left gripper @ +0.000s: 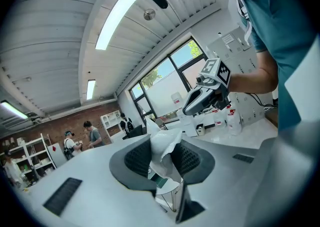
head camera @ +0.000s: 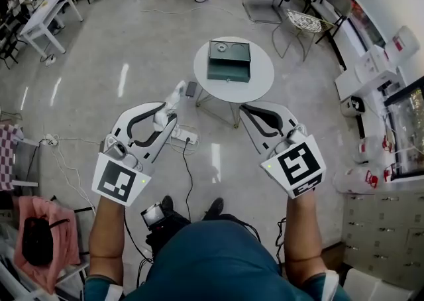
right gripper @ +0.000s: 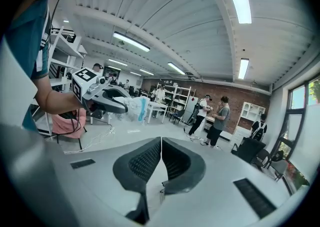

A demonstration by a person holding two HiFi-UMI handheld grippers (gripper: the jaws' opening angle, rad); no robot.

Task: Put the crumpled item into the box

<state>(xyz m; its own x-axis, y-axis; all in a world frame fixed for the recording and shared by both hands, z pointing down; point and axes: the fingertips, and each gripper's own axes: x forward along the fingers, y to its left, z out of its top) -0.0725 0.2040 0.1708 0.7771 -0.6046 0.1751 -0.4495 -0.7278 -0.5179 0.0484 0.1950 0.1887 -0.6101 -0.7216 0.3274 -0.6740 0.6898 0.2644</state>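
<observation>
Left gripper view: left gripper (left gripper: pixel 162 165) jaws clamped on the white crumpled item (left gripper: pixel 164 146). Right gripper (right gripper: pixel 161 163) jaws together, empty. Looks like the carry step. Next: bring it over the green box (head camera: pixel 229 61) on the round table (head camera: pixel 266 84) ahead of the jaws, then release. Dark flat thing (head camera: pixel 191 89) lies between jaws and box, a possible obstacle.

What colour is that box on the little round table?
The box is dark green; it shows best in the head view.

Crumpled white item (left gripper: pixel 163 149) between jaws
</observation>
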